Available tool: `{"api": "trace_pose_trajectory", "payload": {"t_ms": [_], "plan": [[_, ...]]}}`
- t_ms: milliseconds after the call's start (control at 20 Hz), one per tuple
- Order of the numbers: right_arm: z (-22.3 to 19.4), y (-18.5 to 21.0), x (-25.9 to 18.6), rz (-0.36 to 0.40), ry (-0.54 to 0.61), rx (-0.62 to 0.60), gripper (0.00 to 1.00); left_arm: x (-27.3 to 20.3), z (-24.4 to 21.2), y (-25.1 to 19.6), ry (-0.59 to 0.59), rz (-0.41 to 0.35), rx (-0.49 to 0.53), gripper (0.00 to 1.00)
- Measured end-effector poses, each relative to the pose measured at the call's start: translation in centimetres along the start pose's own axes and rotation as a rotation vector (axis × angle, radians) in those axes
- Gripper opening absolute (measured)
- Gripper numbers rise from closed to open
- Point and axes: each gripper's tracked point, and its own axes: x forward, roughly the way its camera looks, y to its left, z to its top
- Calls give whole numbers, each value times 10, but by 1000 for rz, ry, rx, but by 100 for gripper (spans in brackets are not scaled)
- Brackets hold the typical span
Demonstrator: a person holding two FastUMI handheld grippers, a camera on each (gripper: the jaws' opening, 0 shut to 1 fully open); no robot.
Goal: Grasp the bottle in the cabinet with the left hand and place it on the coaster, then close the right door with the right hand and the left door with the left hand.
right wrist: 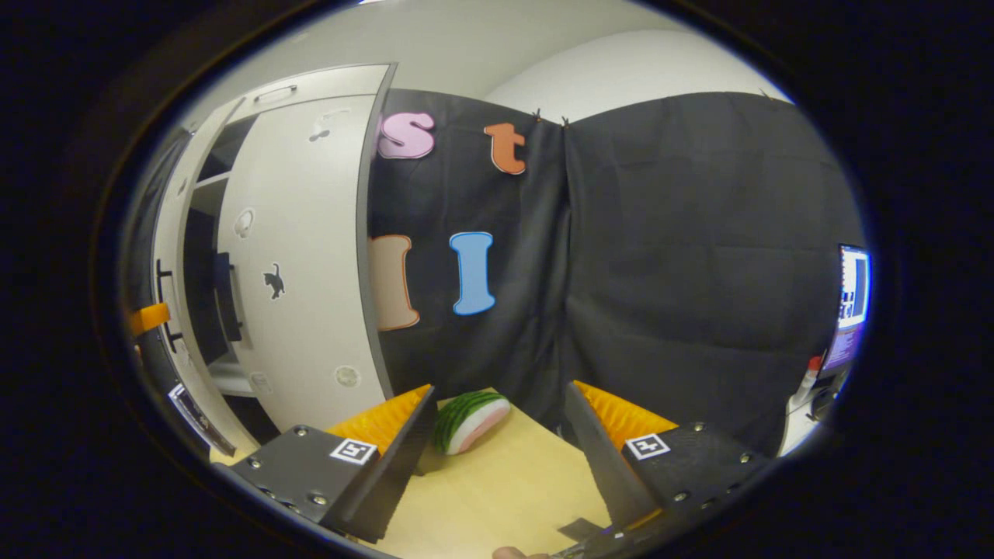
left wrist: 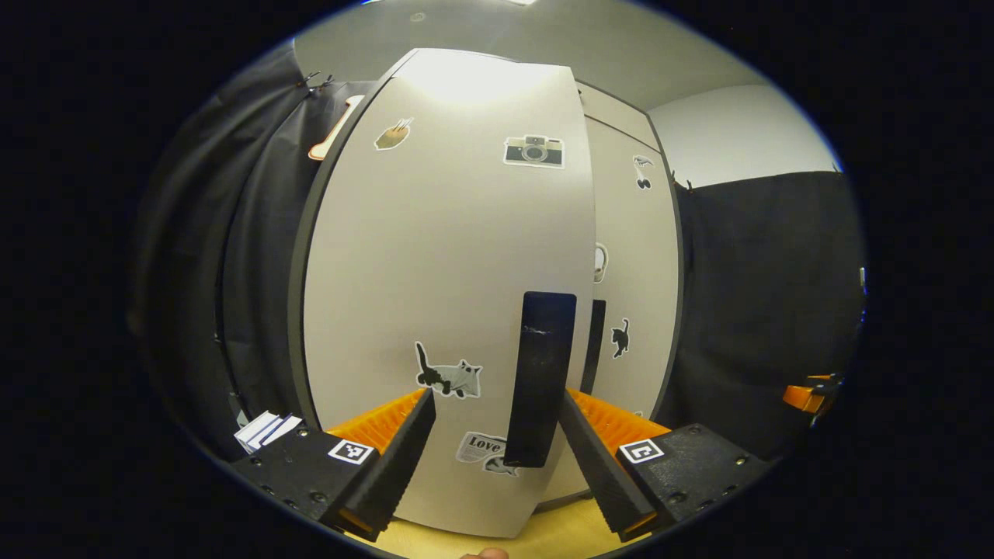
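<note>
The cabinet's grey left door (left wrist: 435, 256), covered in stickers, stands close in front of my left gripper (left wrist: 495, 404). Its black vertical handle (left wrist: 541, 380) lies between my open fingers, nearer the right one, and neither finger presses on it. Behind it, the right door (left wrist: 633, 256) looks shut. In the right gripper view the right door (right wrist: 299, 256) lies flat against the cabinet, and the left door (right wrist: 169, 233) stands slightly ajar with a dark gap (right wrist: 200, 272) between them. My right gripper (right wrist: 497, 404) hangs open over the wooden table (right wrist: 505, 481), holding nothing.
A toy watermelon slice (right wrist: 470, 419) lies on the table near the cabinet's right corner. White cards (left wrist: 264, 429) sit left of the cabinet. Black cloth walls the booth. A screen (right wrist: 852, 287) glows at far right. The other gripper (left wrist: 808, 397) shows at the right.
</note>
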Motion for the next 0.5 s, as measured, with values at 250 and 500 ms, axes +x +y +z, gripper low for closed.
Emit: {"api": "trace_pose_trajectory", "payload": {"t_ms": [250,500], "plan": [[9,-3,-6,14,-27,-9,100,15,-1,-2,2,3,29,99],[14,-8,-7,19,-41,-23,100,37,-8,-2,24,16,19,99]]}}
